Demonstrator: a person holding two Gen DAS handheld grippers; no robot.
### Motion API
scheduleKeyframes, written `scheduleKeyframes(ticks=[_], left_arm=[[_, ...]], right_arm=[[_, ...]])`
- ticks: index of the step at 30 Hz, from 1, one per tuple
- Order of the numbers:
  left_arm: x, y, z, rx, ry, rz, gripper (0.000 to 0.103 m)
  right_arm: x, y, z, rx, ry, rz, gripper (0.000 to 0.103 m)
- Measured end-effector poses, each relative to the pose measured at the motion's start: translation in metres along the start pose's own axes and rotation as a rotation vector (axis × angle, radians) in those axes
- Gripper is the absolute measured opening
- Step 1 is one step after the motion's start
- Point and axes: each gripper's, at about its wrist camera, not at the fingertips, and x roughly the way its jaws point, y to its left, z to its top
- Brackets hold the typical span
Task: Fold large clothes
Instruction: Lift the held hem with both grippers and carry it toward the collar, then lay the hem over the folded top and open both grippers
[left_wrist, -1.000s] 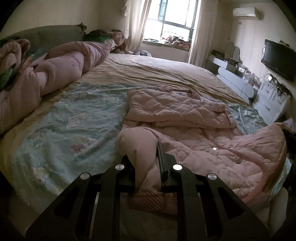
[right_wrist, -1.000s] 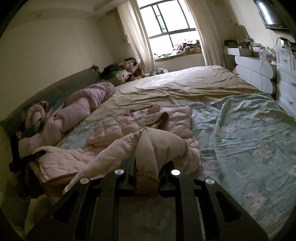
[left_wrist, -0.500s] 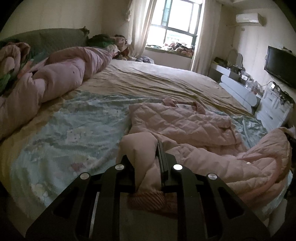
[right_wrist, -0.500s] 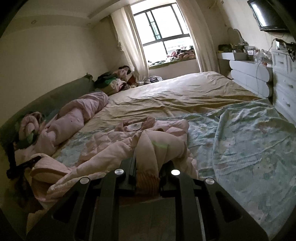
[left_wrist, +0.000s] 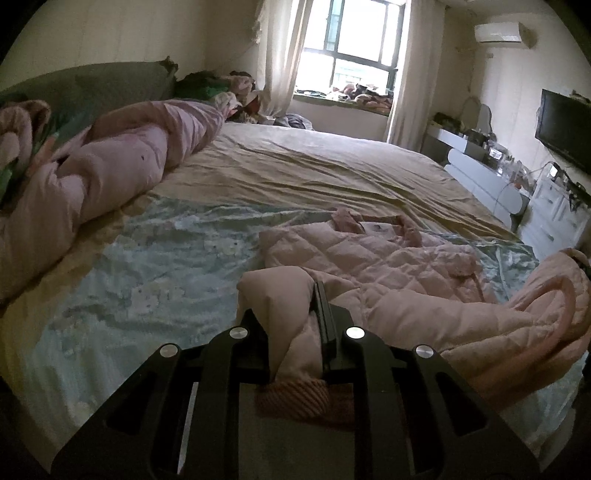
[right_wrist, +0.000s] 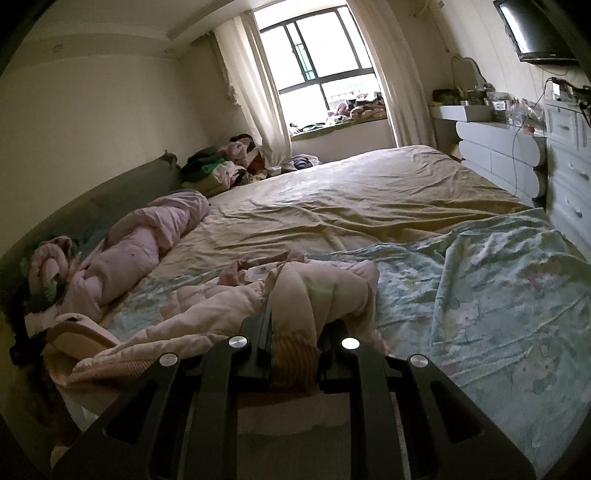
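Note:
A pink quilted jacket lies on the bed's blue patterned sheet, its collar toward the window. My left gripper is shut on one lower corner of the jacket, with the ribbed hem bunched behind the fingers. The lifted hem runs right across the left wrist view to the other corner. In the right wrist view the same jacket stretches off to the left, and my right gripper is shut on its other lower corner, ribbed hem behind the pads. Both corners are raised off the bed.
A rolled pink duvet lies along the green headboard on the left. A tan sheet covers the far bed. Piled clothes sit near the curtain. White drawers and a wall television line the right side.
Both grippers have carried the jacket's lower edge up and forward toward the collar. The jacket's body looks shorter and more bunched, and more of the room shows above the bed.

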Motion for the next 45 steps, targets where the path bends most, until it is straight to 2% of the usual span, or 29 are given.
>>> scheduleKeyframes(ticks=[8,21,33,43,45], left_arm=[[0.027,0.001,0.025,0.008,-0.002,0.009,0.011],[0.073,0.004,0.046,0.008,0.008,0.026,0.012],[0.112,0.011,0.059,-0.006,0.039,0.015,0.013],[0.147,0.003,0.062,0.039,0.077,0.052,0.013],[0.151,0.003,0.062,0.027,0.083,0.052,0.013]], right_arm=[[0.031,-0.004,0.021,-0.006,0.002,-0.035,0.016],[0.096,-0.015,0.051,-0.011,0.037,-0.095,0.016],[0.145,-0.025,0.061,0.011,0.103,-0.146,0.016],[0.188,-0.041,0.059,0.065,0.185,-0.197,0.016],[0.193,-0.043,0.059,0.080,0.191,-0.193,0.020]])
